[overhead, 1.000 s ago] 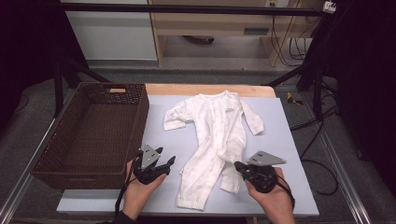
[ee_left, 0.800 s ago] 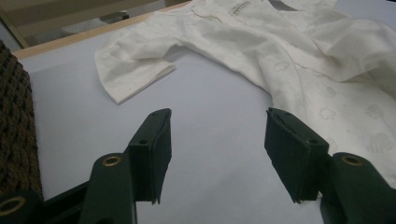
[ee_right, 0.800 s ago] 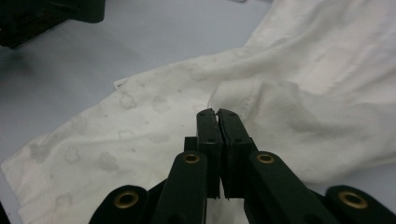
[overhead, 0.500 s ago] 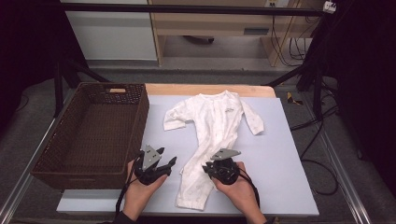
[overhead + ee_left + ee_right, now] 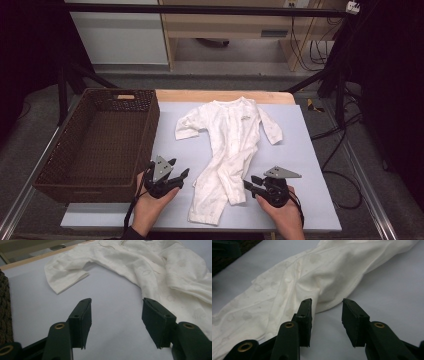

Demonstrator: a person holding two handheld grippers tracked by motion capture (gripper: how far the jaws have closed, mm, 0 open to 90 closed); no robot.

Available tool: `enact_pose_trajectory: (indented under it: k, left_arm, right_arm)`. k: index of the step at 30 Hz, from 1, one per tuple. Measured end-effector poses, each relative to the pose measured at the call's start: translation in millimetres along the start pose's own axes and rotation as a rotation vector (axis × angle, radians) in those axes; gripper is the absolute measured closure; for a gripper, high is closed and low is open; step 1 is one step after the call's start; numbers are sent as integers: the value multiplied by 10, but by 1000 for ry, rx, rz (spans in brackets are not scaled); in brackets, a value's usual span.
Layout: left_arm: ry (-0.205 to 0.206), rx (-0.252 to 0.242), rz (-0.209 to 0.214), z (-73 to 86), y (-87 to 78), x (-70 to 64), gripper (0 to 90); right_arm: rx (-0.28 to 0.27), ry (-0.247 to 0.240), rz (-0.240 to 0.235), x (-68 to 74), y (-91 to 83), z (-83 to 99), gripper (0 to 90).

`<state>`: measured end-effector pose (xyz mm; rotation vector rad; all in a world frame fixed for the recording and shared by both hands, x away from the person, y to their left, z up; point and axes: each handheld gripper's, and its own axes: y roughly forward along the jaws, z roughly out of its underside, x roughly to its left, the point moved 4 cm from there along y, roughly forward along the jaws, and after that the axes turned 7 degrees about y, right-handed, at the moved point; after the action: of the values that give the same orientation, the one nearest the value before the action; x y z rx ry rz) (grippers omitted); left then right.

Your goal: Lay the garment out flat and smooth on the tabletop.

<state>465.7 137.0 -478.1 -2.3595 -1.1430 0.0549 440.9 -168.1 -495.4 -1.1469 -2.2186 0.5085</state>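
High view: pale blue table on grey floor.

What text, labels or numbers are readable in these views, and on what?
None readable.
Small dark mark on the chest of the white baby romper: too small and blurred to read.
Tag-like light patch on the far wall of the wicker basket: no text can be made out.
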Motion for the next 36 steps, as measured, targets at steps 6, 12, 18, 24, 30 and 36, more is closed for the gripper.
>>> enact_pose_trajectory:
  k: [6, 12, 18, 24, 30, 36]
  left_arm:
    - [14, 7, 3, -2, 17, -39, 414]
    - [14, 12, 4, 4, 34, -53, 414]
    - [7, 1, 3, -9, 9, -22, 414]
    - [3, 1, -4, -5, 3, -2, 414]
    - [7, 6, -3, 1, 14, -14, 415]
    - [5, 7, -4, 8, 17, -10, 414]
  right_arm:
    - [37, -79, 32, 132, 236, -34, 606]
    - [46, -188, -22, 349, 409, -96, 507]
    - [-49, -142, 31, 137, 94, -136, 539]
    - [-38, -56, 138, -170, 65, -114, 633]
    - [18, -22, 81, -97, 344, -154, 603]
    - [64, -52, 50, -21, 479, -150, 791]
